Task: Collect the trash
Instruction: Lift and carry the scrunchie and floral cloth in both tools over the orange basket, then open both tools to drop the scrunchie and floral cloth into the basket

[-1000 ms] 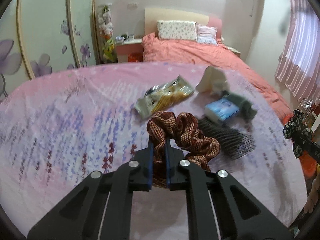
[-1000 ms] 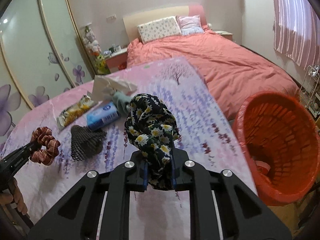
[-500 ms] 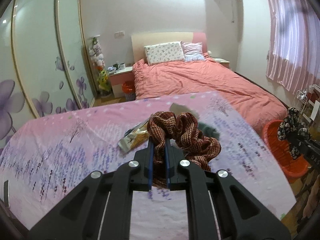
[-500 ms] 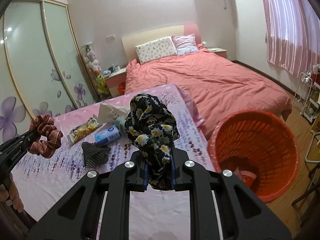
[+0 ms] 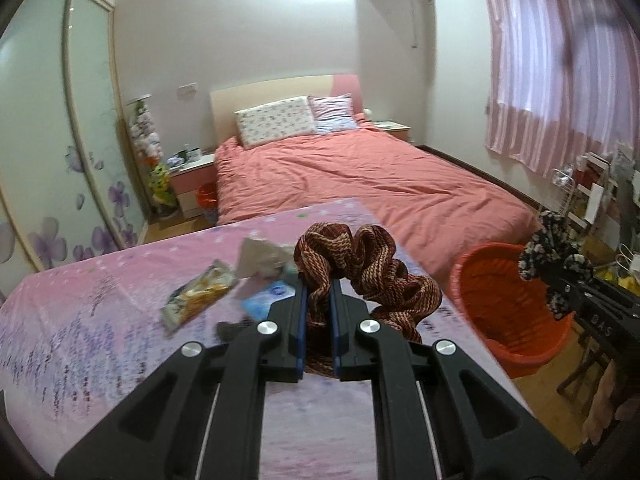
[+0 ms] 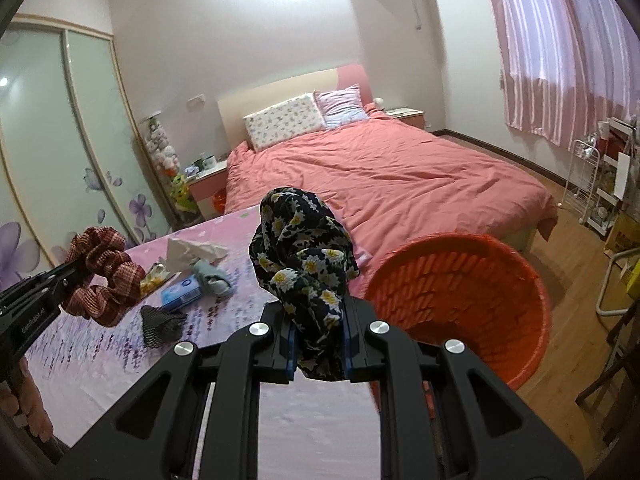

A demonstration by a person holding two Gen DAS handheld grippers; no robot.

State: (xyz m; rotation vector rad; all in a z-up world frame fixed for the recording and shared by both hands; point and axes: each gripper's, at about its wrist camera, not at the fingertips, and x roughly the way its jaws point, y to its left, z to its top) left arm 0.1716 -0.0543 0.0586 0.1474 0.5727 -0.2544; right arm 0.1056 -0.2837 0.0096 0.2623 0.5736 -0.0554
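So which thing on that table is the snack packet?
Start at the pink flowered table in front of the bed. The snack packet lies flat nearest the wardrobe side, beside the white crumpled tissue. It alone is shiny, silver-edged with a yellow print.

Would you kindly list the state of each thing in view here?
Left gripper: shut on the brown knitted scrunchie, held aloft.
Right gripper: shut on the black floral scrunchie, held aloft.
Orange plastic basket: upright, open.
Snack wrapper: lying on the table.
Blue tissue pack: lying on the table.
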